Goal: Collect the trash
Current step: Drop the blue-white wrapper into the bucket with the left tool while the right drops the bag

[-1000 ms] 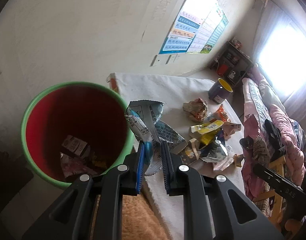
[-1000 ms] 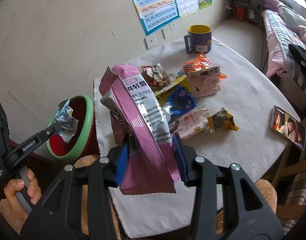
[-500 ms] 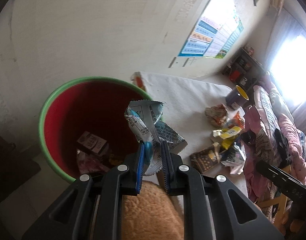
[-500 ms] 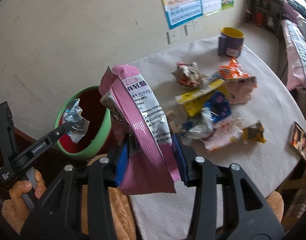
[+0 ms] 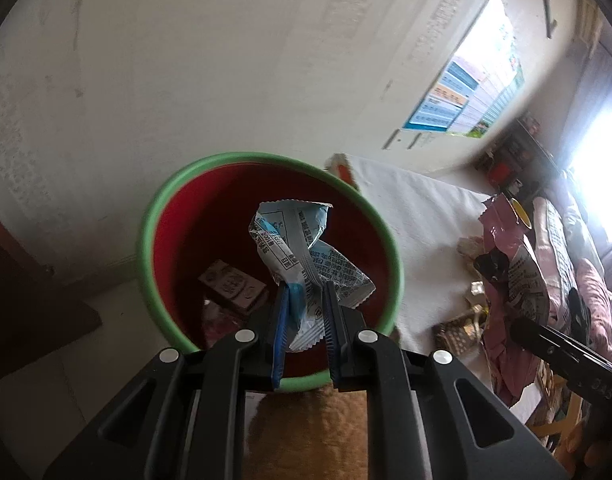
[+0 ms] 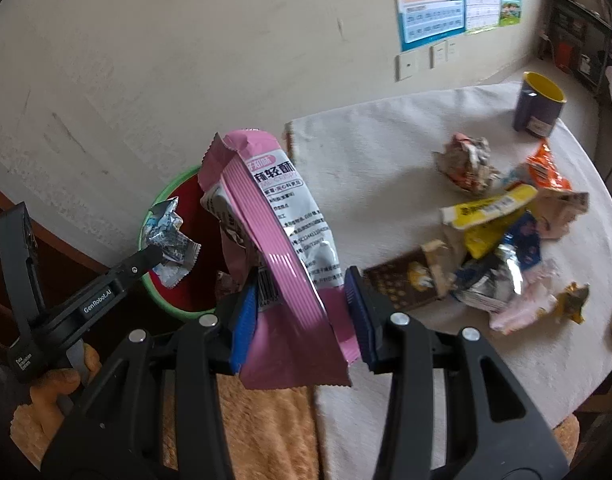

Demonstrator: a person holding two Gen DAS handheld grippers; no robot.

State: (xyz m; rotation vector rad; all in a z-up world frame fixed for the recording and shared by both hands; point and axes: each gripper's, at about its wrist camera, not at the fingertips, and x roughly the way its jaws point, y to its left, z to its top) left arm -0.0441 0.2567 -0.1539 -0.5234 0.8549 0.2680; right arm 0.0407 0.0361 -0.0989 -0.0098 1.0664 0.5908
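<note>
Two snack wrappers hang over a cluttered room. At centre of the left wrist view, the left gripper [image 5: 304, 320] has its fingers clenched on a crumpled blue-and-white wrapper [image 5: 302, 248] above the red bin [image 5: 266, 160] with a green rim. In the right wrist view, the right gripper [image 6: 300, 316] grasps a pink bag [image 6: 274, 240] printed with Chinese characters and "CRISPY". "GenRobot.AI" reads on the left tool's arm. More wrappers [image 6: 501, 240] lie on the table [image 6: 377, 152], right of frame, near a purple mug [image 6: 539, 104].
</note>
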